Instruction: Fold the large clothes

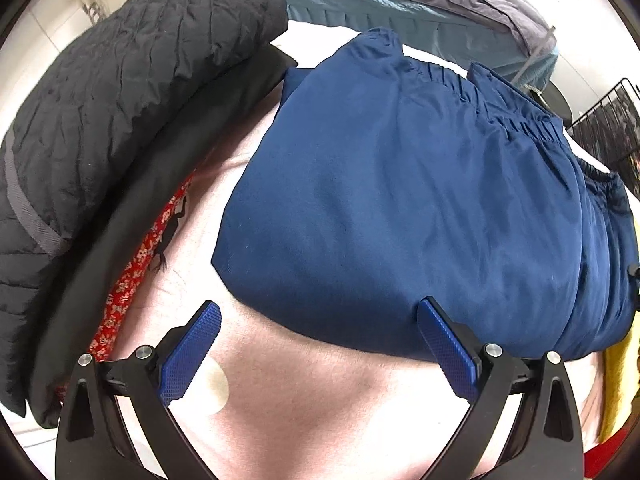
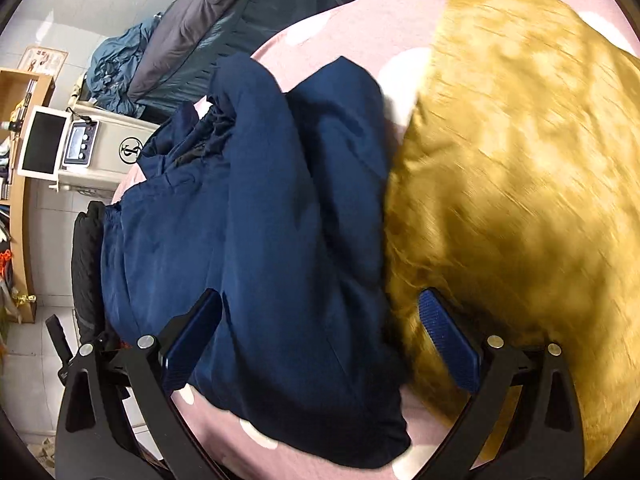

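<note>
The folded navy garment (image 1: 400, 200) lies on the pink sheet (image 1: 320, 400), hemmed by the black quilted jacket (image 1: 120, 100) on one side and the mustard cushion (image 2: 520, 180) on the other. Your left gripper (image 1: 320, 348) gapes wide over bare sheet at its edge, gripping nothing. Your right gripper (image 2: 320, 340) straddles the garment's fold, jaws wide, unclamped.

White monitor (image 2: 42, 145); wooden shelf (image 2: 25, 200)
</note>
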`<move>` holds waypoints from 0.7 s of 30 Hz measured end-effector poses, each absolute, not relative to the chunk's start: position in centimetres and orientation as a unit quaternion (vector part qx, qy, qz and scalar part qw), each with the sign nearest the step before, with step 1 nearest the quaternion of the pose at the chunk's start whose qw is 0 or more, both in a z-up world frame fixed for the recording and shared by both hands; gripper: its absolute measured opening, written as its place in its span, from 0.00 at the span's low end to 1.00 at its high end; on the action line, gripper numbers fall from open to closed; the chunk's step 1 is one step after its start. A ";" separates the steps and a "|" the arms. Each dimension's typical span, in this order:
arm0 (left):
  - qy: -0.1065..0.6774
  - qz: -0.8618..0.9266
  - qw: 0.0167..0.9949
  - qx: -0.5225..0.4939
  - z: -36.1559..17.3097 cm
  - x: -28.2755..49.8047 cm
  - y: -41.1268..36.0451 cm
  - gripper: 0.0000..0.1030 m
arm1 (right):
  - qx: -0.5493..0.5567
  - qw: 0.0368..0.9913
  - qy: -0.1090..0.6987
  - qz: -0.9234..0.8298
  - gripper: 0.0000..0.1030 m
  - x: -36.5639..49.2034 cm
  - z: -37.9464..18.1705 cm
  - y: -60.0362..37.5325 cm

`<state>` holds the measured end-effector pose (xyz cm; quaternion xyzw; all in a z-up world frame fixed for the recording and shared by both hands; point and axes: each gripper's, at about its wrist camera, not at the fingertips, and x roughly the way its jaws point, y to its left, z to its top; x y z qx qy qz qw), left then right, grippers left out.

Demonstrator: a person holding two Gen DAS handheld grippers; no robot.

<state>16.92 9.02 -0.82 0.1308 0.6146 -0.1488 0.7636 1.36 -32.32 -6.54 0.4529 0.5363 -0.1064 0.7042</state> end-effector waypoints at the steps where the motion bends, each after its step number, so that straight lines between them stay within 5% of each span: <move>1: 0.615 -0.150 0.763 0.129 -0.9 17.1 8.9 0.94 | 0.453 0.702 0.539 -0.109 0.94 1.8 -6.9 -32.3; 7: 0.607 -0.161 0.764 0.145 -0.6 17.7 8.0 0.94 | 0.479 0.713 0.509 -0.060 0.94 4.8 -7.3 -31.8; 11: 0.609 -0.167 0.762 0.146 -0.7 18.3 8.1 0.94 | 0.414 0.698 0.579 -0.081 0.94 7.5 -9.1 -30.2; 21: 0.612 -0.189 0.761 0.097 0.4 25.2 10.8 0.94 | 0.396 0.699 0.588 -0.096 0.94 6.6 -8.9 -29.5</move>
